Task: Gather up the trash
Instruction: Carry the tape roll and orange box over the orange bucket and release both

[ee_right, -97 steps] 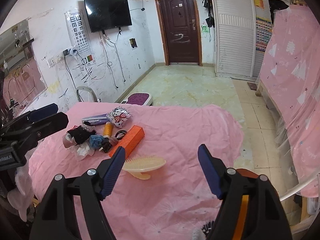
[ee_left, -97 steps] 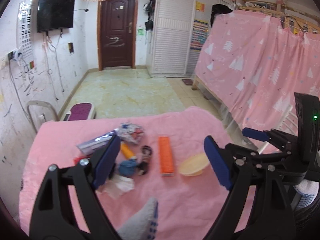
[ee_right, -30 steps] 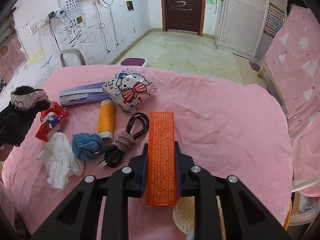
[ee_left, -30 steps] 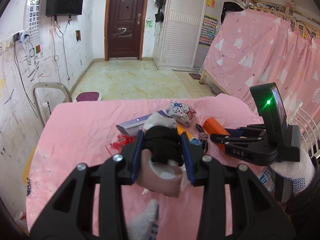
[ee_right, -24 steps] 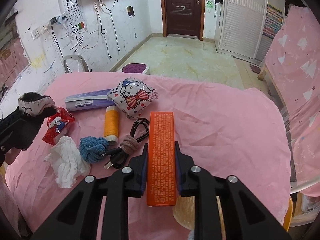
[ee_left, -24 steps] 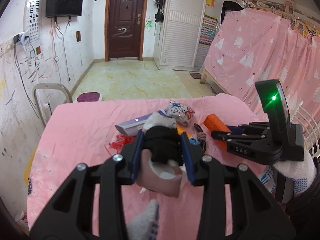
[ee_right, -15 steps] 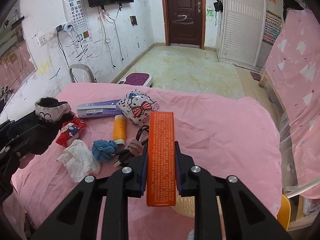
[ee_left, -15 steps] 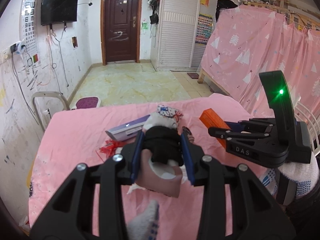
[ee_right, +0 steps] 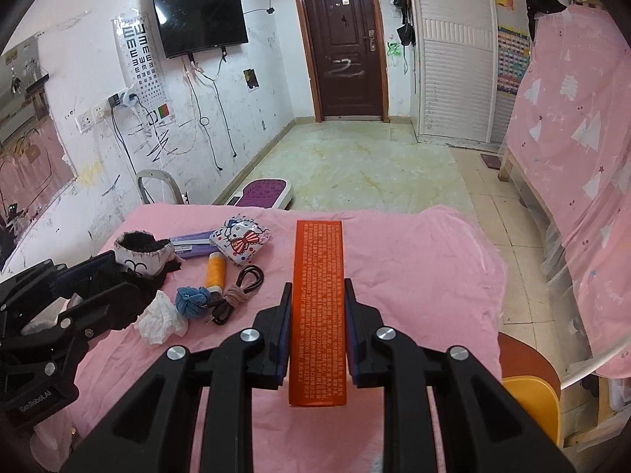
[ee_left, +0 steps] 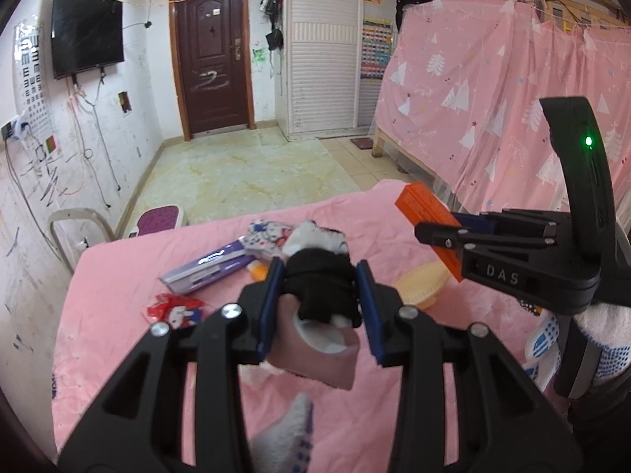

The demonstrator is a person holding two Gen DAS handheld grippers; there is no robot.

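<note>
My left gripper [ee_left: 319,303] is shut on a black, white and pink sock bundle [ee_left: 319,295] and holds it above the pink table [ee_left: 118,315]; it also shows in the right wrist view [ee_right: 138,252]. My right gripper [ee_right: 317,315] is shut on a long orange box [ee_right: 318,307], lifted above the table; the box also shows in the left wrist view [ee_left: 426,213]. On the table lie a crumpled white tissue [ee_right: 159,319], a red wrapper [ee_left: 175,309], a Hello Kitty packet [ee_right: 240,238], a purple box [ee_left: 205,270], a yellow tube [ee_right: 215,270], a blue yarn ball [ee_right: 191,299] and a black cable [ee_right: 236,287].
A beige hairbrush [ee_left: 420,285] lies on the table under the right gripper. A yellow stool [ee_right: 532,398] stands at the table's right. A white chair [ee_left: 75,232] and purple scale [ee_right: 264,193] sit beyond the far edge. A pink curtain [ee_right: 572,126] hangs right.
Both grippers have risen and pulled back from the table with their loads. The orange box is higher above the table than before; the sock bundle stays clamped.
</note>
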